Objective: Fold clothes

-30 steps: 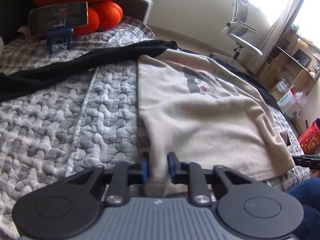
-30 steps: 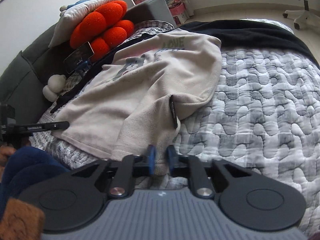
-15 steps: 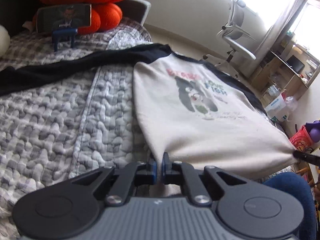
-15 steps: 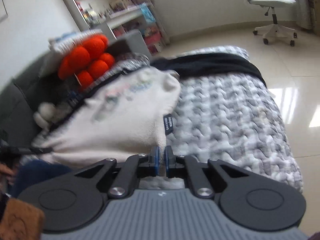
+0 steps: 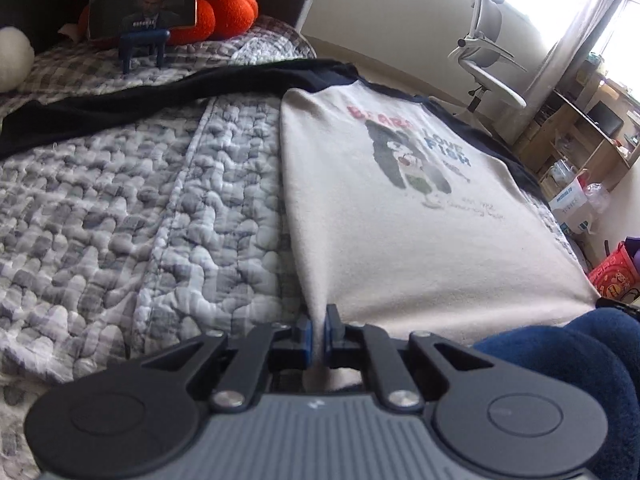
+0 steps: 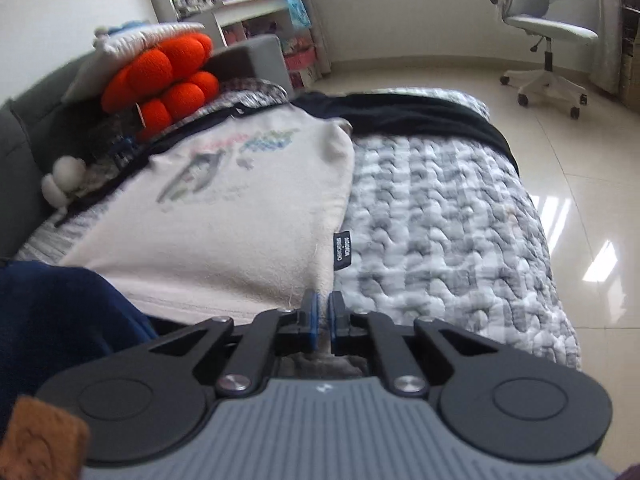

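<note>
Left wrist view shows the left gripper (image 5: 317,334) clenched on the near hem corner of the cream shirt (image 5: 416,216), which stretches ahead over the grey quilt (image 5: 132,208), while the right gripper (image 6: 323,330) pinches the hem's other corner, a black garment (image 6: 416,118) lying beyond.

shirt (image 5: 420,240) on quilt (image 5: 140,220) | cushion (image 5: 216,4) behind | chair (image 5: 488,52) beyond

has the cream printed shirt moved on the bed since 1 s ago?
Yes. The cream printed shirt went from rumpled to stretched flat; its near hem came toward the camera, away from the black garment behind.
</note>
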Available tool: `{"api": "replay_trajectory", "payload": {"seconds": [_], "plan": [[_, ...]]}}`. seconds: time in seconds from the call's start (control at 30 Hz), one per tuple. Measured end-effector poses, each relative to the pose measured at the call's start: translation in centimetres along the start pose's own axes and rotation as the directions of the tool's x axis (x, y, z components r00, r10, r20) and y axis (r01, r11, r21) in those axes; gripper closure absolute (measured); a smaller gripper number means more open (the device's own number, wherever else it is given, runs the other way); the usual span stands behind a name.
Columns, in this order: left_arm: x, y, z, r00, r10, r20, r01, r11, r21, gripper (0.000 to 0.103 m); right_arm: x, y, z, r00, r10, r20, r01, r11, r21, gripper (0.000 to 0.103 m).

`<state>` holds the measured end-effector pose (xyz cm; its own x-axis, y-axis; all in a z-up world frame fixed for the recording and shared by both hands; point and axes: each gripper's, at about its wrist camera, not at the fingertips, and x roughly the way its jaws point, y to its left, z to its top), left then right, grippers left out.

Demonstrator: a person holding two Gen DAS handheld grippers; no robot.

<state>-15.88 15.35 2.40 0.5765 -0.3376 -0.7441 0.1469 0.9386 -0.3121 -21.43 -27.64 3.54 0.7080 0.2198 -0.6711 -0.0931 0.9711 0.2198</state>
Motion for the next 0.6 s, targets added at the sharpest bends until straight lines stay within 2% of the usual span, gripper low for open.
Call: {"api": "replay_trajectory", "payload": {"seconds": [0.1,0.13,0.17,0.2,0.23,0.4,0.47,0.6], "plan": [[-0.4,0.8,0.1,1.000,-0.028,0.003,0.028,0.999,-0.023,0.090,0.9,-0.4,-1.1,1.000,-0.001,-0.031,0.000,1.000,-0.004,0.093],[-0.8,1.1,0.3,1.000,-0.022,0.010,0.023,0.999,-0.024,0.083,0.7,-0.5,-0.9,1.000,0.009,-0.027,-0.009,1.000,-0.002,0.092],[-1.2,1.3,0.6,1.000,-0.001,0.025,0.002,1.000,-0.015,0.077,0.5,-0.6,-0.5,1.000,0.005,-0.016,-0.005,1.000,-0.005,0.085],[-1.7,1.5,1.0,0.999,0.026,0.043,-0.026,1.000,0.000,0.060,0.2,-0.8,-0.1,1.000,0.000,-0.004,-0.001,1.000,-0.008,0.071],[-2.1,1.7,1.5,0.996,0.054,0.064,-0.055,0.998,0.015,0.049,-0.1,-0.9,0.6,1.000,-0.019,0.015,0.019,1.000,-0.023,0.068],[-2.1,4.1,4.8,0.982,0.138,0.132,-0.141,0.990,0.011,0.046,0.0,-1.5,5.4,0.995,-0.050,0.087,0.056,0.996,-0.065,0.067],[-1.6,5.0,5.9,0.976,0.159,0.149,-0.160,0.987,-0.006,0.046,0.6,-0.7,7.7,0.995,-0.038,0.097,0.048,0.993,-0.110,0.067],[-1.3,7.4,7.7,0.958,0.225,0.179,-0.224,0.974,-0.029,0.044,2.1,1.8,12.4,0.997,0.036,0.075,-0.017,0.972,-0.236,0.067]]}}
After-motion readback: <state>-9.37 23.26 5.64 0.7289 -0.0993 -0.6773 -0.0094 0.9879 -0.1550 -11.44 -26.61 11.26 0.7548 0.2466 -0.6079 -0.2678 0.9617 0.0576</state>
